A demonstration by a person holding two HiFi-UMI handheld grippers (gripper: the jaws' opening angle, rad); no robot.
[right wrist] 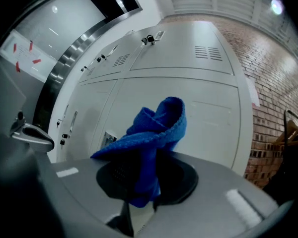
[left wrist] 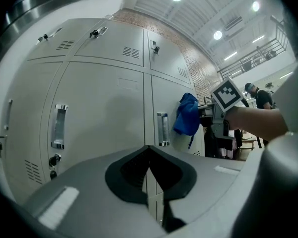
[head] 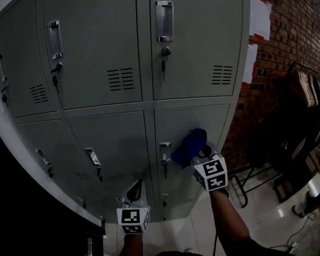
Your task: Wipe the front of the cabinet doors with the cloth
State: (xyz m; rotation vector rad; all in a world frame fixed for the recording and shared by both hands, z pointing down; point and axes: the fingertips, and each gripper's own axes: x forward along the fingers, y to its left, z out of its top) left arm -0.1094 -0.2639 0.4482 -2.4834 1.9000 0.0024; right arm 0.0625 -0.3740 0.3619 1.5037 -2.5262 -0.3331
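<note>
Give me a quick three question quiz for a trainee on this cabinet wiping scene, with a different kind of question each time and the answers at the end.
1. True or false: the left gripper holds the cloth.
2. What colour is the cloth? A red, B blue, C white.
3. Fill in the blank: the wall to the right of the cabinet is made of ____.

Key:
1. False. The right gripper is shut on the cloth, and the left gripper is shut with nothing in it.
2. B.
3. Brick.
</note>
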